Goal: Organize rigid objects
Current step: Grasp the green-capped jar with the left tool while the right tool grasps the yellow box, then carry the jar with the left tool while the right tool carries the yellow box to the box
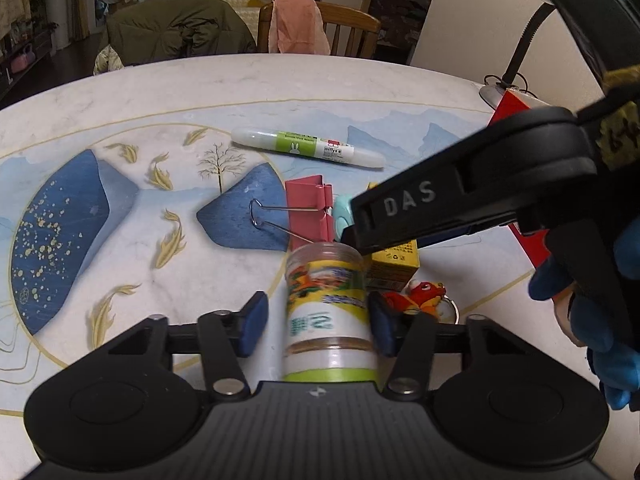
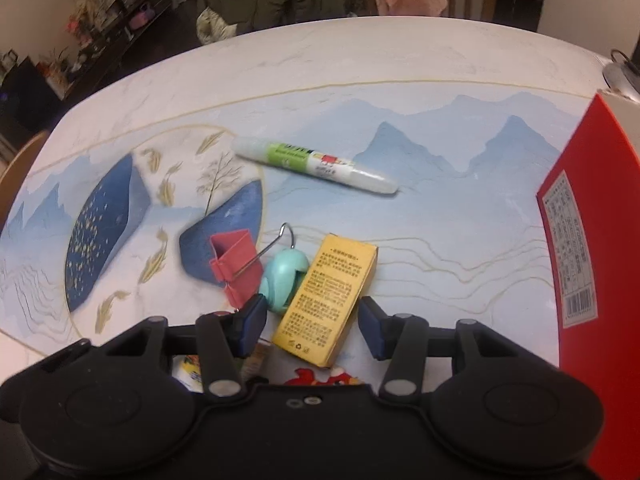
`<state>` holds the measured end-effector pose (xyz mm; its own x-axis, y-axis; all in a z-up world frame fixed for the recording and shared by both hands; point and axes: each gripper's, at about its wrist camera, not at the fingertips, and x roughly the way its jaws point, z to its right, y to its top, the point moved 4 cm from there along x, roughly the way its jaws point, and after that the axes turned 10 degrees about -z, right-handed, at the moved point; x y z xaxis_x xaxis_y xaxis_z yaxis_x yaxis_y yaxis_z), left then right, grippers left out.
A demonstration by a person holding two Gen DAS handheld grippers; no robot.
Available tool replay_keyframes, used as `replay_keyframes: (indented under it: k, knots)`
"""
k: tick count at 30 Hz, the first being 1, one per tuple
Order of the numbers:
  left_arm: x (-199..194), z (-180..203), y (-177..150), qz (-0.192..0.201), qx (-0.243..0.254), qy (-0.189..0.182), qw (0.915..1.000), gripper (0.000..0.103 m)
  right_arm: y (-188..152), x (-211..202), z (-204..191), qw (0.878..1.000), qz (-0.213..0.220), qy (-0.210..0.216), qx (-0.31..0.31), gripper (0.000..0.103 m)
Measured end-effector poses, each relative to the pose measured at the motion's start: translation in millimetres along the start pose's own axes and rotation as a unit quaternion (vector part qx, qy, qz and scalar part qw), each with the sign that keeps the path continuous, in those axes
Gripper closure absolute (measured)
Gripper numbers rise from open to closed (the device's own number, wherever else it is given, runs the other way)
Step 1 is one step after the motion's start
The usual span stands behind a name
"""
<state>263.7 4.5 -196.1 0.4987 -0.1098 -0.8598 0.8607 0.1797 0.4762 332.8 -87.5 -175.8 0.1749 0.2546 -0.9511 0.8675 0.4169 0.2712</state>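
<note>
A clear jar (image 1: 326,312) with a colourful label and green lid lies between the pads of my open left gripper (image 1: 318,322); the right pad touches it, the left pad stands apart. My right gripper (image 2: 312,330) is open above the yellow box (image 2: 326,300), with the teal round object (image 2: 285,280) and red binder clip (image 2: 234,268) just left of it. The right gripper's finger (image 1: 440,204) crosses the left wrist view above the jar. A white and green marker (image 2: 314,164) lies farther back. A red toy figure (image 1: 424,294) lies right of the jar.
A large red box (image 2: 592,264) stands at the right edge of the patterned table (image 2: 440,60). A lamp base (image 1: 494,94) sits at the far right. Chairs with clothes stand behind the table.
</note>
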Motion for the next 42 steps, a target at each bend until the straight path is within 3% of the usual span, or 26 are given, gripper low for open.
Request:
replay_keyframes:
  k: [5,13,23,33,42]
  knots:
    - [0,-3,-1,-0.001,-0.007,-0.006,1.0,0.06,-4,0,4,1.0,-0.009,0.008,-0.004,0.063]
    - [-2,-6,-2,-0.007,-0.016,0.0,0.9999,0.06,-11,-4,4,1.0,-0.003,-0.002,-0.009,0.071]
    - [-16,-7,-1,-0.011,-0.031,-0.001,0.9995,0.061,-19,-30,24,0.998,0.017,0.037,0.042,0.074]
    - [-61,10,9,0.008,-0.032,-0.005,0.9994,0.061,-39,-83,32,0.994,0.067,0.065,0.048,0.074]
    - [-100,50,20,0.033,-0.019,-0.02,0.9991,0.061,-61,-135,53,0.989,0.114,0.079,0.049,0.074]
